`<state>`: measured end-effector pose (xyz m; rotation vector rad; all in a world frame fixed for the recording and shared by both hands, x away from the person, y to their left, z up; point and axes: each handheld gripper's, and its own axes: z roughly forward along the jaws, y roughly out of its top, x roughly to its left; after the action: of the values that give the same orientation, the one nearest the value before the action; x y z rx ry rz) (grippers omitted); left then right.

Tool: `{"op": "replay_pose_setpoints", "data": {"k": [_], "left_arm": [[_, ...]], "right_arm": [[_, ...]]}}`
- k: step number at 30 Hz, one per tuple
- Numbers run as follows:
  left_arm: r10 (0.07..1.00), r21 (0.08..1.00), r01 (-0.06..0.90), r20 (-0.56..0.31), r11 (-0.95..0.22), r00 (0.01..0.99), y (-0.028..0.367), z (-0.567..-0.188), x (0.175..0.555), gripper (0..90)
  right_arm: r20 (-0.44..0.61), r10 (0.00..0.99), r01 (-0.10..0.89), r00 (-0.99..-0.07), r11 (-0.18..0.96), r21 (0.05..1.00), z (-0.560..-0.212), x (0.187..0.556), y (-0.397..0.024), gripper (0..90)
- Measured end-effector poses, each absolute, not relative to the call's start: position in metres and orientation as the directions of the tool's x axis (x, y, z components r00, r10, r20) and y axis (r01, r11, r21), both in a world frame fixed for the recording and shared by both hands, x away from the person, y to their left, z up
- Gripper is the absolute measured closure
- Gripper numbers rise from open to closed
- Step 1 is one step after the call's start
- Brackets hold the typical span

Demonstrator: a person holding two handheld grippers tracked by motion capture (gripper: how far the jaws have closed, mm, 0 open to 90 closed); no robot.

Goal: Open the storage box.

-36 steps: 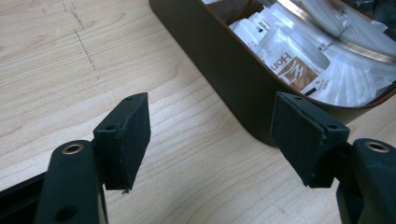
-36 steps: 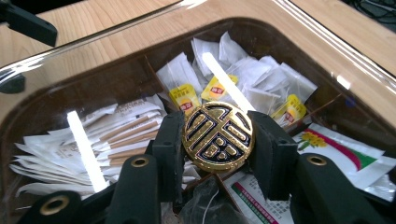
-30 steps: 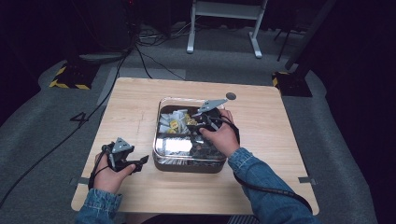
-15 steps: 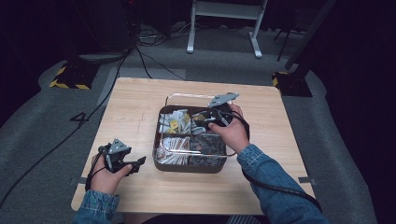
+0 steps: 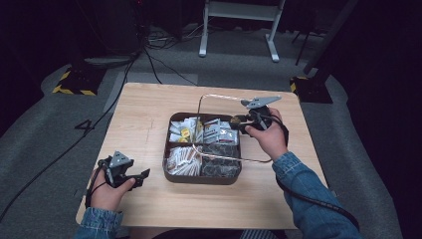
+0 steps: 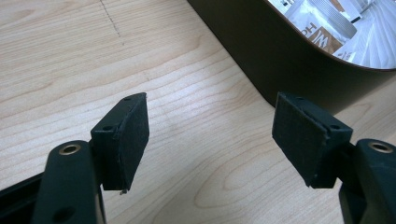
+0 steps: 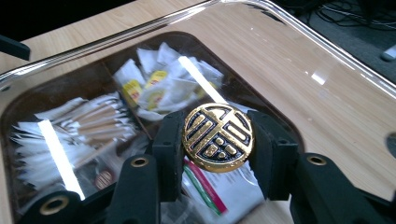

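Landmark: dark box (image 5: 202, 178), centre of the wooden table (image 5: 144, 114).

Left gripper (image 5: 141, 176): sits on the table left of the box's near-left corner, held in the left hand (image 5: 107, 188). Jaws spread wide, nothing between them. In the left gripper view (image 6: 210, 140) only bare wood lies between the pads; the box's dark curved wall (image 6: 261, 51) is ahead and to the right, apart from the jaws.

Box contents, left to right:
- far-left compartment: white sachets with yellow marks (image 5: 183, 130)
- near-left compartment: pale stick sachets (image 5: 182, 158)
- far-right compartment: grey-white packets (image 5: 217, 132)
- near-right compartment: dark items (image 5: 220, 162), can't make out what they are

Clear lid (image 5: 219, 102): shifted to the right of the box, overlapping its right half, the rest over bare table. Can't tell tilt or whether any edge touches the box. Glare streaks on it in the right gripper view (image 7: 299, 56) blur what is underneath.

Gold round knob (image 7: 218, 137) with black pattern: on the lid, over the box's far-right compartment.

Right gripper (image 5: 235, 123): at the box's far-right corner, held in the right hand (image 5: 267, 138). Jaws pinch the knob from both sides, pads touching its rim in the right gripper view (image 7: 218, 140).

Hard to read: print on the packets. Box is cut off at the frame edges in both gripper views.
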<state>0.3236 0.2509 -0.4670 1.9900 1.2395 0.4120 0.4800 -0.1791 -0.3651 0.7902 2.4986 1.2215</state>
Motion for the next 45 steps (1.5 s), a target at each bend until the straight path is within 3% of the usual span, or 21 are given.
{"op": "replay_pose_setpoints", "data": {"k": [20,45], "left_arm": [[0.859,0.729,0.631,-0.12,-0.265,0.498,0.241,-0.467,0.341,27.2],[0.862,0.721,0.637,-0.111,-0.273,0.495,0.242,-0.471,0.333,27.1]], "right_arm": [[0.013,0.646,0.427,-0.763,0.49,0.76,-0.37,0.486,-0.27,58.5],[0.007,0.672,0.47,-0.74,0.509,0.721,-0.417,0.503,-0.324,58.4]]}}
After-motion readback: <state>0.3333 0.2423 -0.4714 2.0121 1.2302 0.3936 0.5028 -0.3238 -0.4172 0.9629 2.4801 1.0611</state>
